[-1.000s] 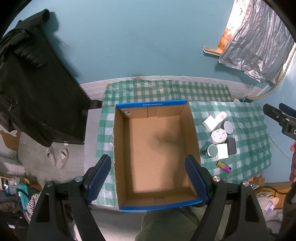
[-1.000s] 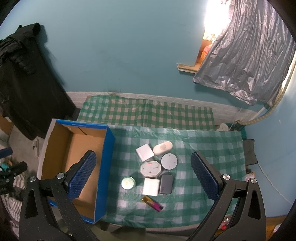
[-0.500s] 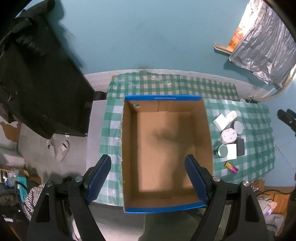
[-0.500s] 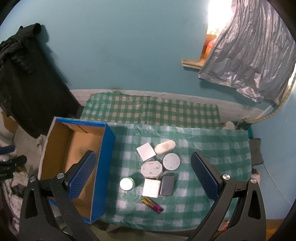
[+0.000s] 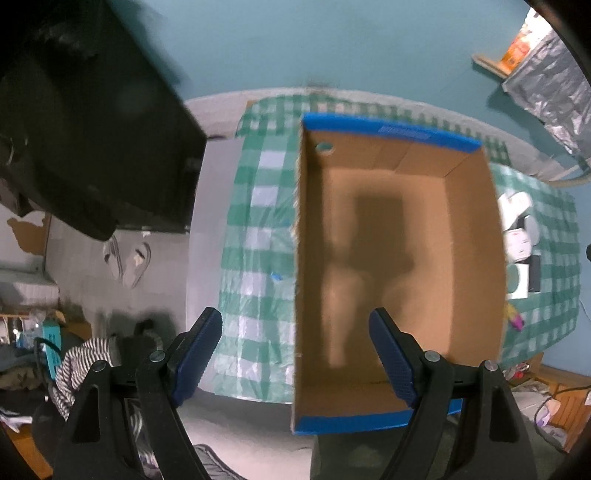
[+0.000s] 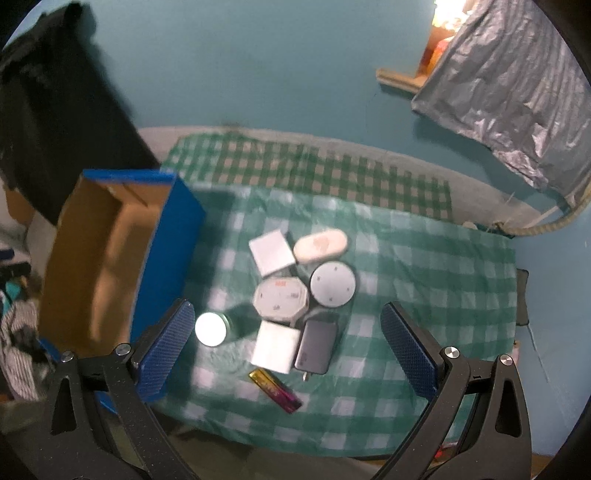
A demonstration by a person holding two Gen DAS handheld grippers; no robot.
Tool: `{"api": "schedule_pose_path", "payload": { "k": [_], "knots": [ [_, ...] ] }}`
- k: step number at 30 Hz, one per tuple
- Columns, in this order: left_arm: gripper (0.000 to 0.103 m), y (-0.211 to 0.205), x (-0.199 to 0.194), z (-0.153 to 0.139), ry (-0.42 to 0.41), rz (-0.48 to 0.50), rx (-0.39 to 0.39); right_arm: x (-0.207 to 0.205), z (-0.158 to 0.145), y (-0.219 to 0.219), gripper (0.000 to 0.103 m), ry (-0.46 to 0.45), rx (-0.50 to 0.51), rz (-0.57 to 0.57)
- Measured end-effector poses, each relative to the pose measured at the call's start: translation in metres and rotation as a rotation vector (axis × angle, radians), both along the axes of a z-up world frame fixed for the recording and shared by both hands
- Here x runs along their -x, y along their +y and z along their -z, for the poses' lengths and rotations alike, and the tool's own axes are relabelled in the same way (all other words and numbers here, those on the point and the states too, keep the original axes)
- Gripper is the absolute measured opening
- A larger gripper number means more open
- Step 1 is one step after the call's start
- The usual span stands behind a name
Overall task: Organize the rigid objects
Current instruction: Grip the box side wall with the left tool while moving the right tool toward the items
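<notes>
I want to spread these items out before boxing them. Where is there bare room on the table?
Free: the cloth right of the round grey disc, the checked strip along the wall, and the empty cardboard box. Crowded: the cluster from white square box down to the pink-and-gold bar.

Dim room; both fisheye views motion-blurred, bent at edges. A window (image 6: 441,9) glares top right; a shadow darkens the box (image 5: 476,236) floor.

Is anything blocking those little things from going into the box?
Only the box's own blue side wall stands between it and the items; they must go over it. The box looks empty.
</notes>
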State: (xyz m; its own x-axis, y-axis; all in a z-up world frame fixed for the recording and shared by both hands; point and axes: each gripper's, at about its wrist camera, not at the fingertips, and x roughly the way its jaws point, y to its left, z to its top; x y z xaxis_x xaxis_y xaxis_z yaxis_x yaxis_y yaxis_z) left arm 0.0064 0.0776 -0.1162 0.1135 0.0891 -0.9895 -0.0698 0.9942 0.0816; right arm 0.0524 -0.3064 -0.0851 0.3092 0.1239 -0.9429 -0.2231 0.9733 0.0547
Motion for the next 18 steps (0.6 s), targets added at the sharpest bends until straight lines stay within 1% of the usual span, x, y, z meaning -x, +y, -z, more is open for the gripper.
{"api": "schedule_pose_path", "payload": {
  "k": [2,7,14,17,18],
  "knots": [
    [0.083,0.004,0.002,0.01,0.02,-0.007,-0.002,0.001,0.013,0.005,0.101,0.014,0.0,-0.024],
    [0.083,0.016,0.007,0.038,0.06,-0.037,0.036,0.002,0.039,0.021,0.101,0.041,0.003,-0.088],
    [0.082,0.022,0.015,0.064,0.09,-0.041,0.021,0.001,0.071,0.045,0.101,0.088,0.027,-0.153],
    [0.079,0.022,0.019,0.072,0.095,-0.032,0.017,0.001,0.079,0.055,0.099,0.099,0.029,-0.181],
    [0.075,0.023,0.018,0.074,0.101,-0.033,0.018,0.002,0.083,0.059,0.099,0.105,0.035,-0.188]
  ]
}}
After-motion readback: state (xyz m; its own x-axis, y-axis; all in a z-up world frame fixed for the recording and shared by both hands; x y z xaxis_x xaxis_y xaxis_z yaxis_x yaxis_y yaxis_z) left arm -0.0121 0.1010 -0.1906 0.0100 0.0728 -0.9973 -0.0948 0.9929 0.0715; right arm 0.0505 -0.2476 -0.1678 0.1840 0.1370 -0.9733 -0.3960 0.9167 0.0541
